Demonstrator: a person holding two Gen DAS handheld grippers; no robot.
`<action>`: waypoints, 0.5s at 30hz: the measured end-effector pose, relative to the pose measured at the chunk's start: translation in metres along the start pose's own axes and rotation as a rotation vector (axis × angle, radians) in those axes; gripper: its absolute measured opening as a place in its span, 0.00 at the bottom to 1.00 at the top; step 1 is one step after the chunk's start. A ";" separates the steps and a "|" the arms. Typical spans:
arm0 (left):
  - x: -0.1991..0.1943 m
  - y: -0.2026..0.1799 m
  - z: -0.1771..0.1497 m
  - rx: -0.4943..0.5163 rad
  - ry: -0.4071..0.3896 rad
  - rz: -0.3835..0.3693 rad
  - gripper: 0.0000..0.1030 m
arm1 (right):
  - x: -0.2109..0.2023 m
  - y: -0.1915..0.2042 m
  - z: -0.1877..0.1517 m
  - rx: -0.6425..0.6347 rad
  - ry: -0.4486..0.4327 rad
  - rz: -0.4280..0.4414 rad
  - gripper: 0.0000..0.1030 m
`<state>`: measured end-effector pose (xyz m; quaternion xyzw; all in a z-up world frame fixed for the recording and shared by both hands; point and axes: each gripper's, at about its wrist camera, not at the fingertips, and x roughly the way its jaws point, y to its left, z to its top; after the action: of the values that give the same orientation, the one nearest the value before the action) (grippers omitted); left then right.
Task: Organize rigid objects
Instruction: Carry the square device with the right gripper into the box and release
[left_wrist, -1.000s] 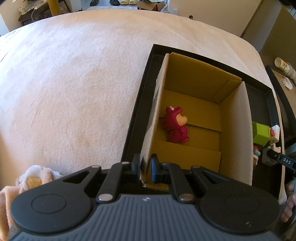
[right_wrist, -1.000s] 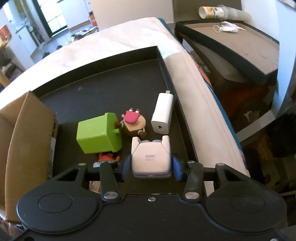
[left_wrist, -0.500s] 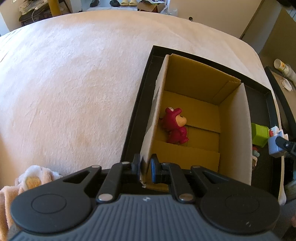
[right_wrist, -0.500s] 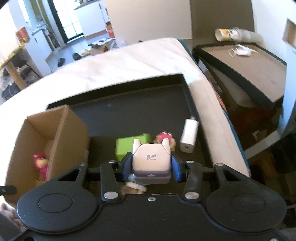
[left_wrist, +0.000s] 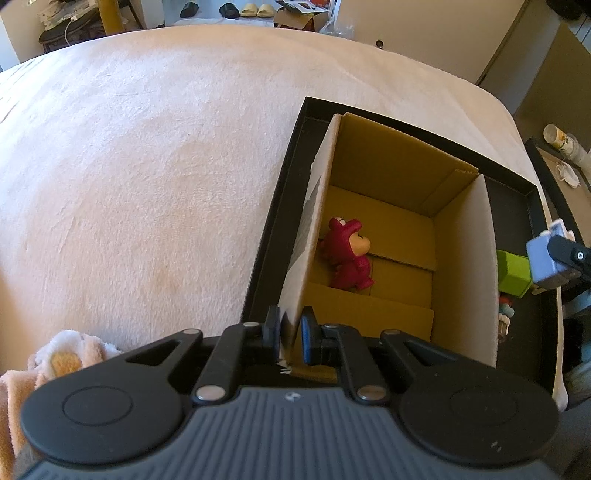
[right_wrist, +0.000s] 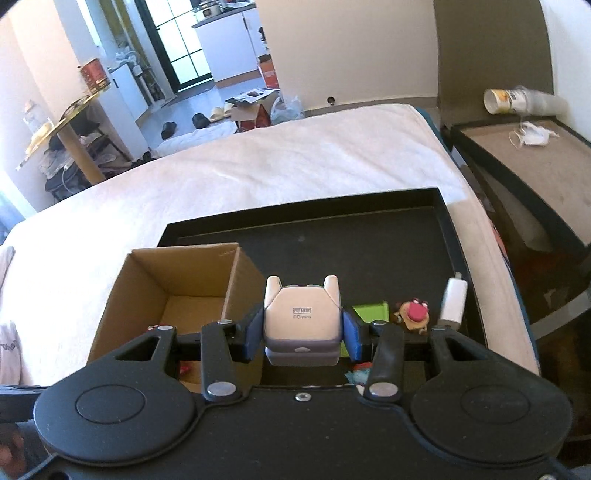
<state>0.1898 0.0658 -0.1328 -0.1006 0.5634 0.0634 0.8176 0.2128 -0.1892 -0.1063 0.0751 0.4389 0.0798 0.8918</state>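
An open cardboard box (left_wrist: 461, 266) (right_wrist: 177, 280) stands in a black tray (left_wrist: 273, 229) (right_wrist: 369, 240) on the bed. A red toy figure (left_wrist: 347, 258) lies on the box floor. My left gripper (left_wrist: 290, 338) is shut on the box's near left wall. My right gripper (right_wrist: 301, 330) is shut on a pale blue-white toy figure (right_wrist: 301, 317), held above the tray just right of the box; it also shows at the right edge of the left wrist view (left_wrist: 543, 258). A green block (right_wrist: 369, 310) (left_wrist: 511, 271), a brown and pink figure (right_wrist: 412, 314) and a white charger (right_wrist: 452, 304) lie on the tray.
A cream blanket (left_wrist: 147, 166) covers the bed around the tray. A plush toy (left_wrist: 62, 354) lies at the near left. A dark side table (right_wrist: 535, 158) with a cup (right_wrist: 509, 99) and a mask stands to the right of the bed.
My right gripper has lifted the pale toy off the tray and carried it up and left toward the box. My left gripper has kept its hold on the box wall.
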 end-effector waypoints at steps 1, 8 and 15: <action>0.000 0.000 0.000 0.000 0.001 -0.001 0.10 | 0.000 0.003 0.000 0.000 0.000 0.004 0.42; -0.001 0.000 -0.001 0.008 -0.004 -0.003 0.10 | 0.000 0.028 0.007 -0.041 -0.013 0.036 0.42; 0.001 0.003 -0.001 0.001 -0.004 -0.017 0.10 | 0.006 0.056 0.011 -0.091 -0.023 0.087 0.42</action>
<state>0.1886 0.0689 -0.1345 -0.1051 0.5608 0.0564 0.8193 0.2211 -0.1335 -0.0930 0.0545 0.4211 0.1374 0.8949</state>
